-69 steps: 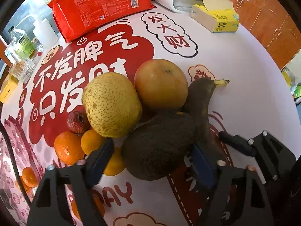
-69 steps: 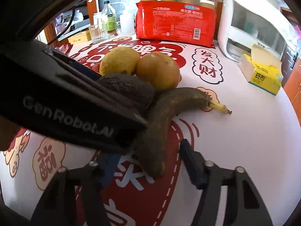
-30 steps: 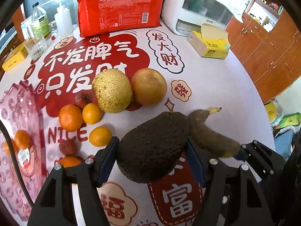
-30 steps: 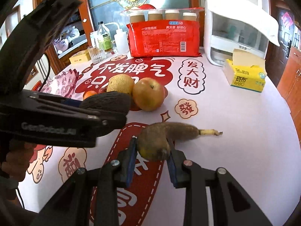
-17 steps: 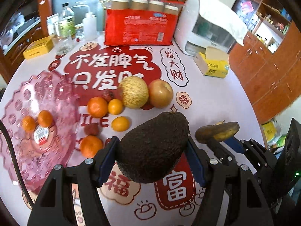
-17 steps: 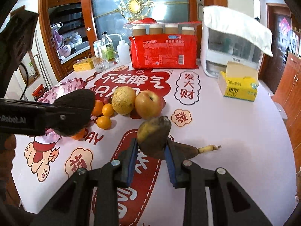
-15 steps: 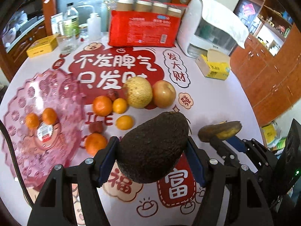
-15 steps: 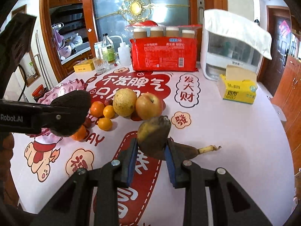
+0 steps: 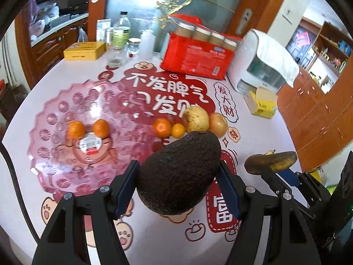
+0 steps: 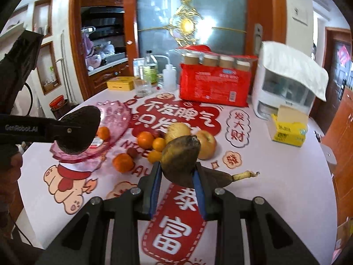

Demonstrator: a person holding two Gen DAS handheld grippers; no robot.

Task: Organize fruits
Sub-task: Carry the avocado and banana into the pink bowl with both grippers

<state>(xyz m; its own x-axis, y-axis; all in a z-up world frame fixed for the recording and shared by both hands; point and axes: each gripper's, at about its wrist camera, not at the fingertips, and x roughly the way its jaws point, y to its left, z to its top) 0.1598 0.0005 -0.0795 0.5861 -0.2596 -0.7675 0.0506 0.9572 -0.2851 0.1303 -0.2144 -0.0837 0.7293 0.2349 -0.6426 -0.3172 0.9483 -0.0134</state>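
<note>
Where tablecloth (image 10: 275, 176) reads "富", fingers (image 9: 126, 183) grip avocado (image 9: 178, 172)

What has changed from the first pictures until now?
The left gripper closed on the avocado, the right gripper on the banana; both fruits were lifted off the table. The pear, apple and plate stayed.

Rough, matt avocado (image 9: 178, 172); translucent glossy pink plastic plate (image 9: 55, 154); smooth glossy desk (image 9: 264, 137); wooden cabinets (image 9: 320, 114).
</note>
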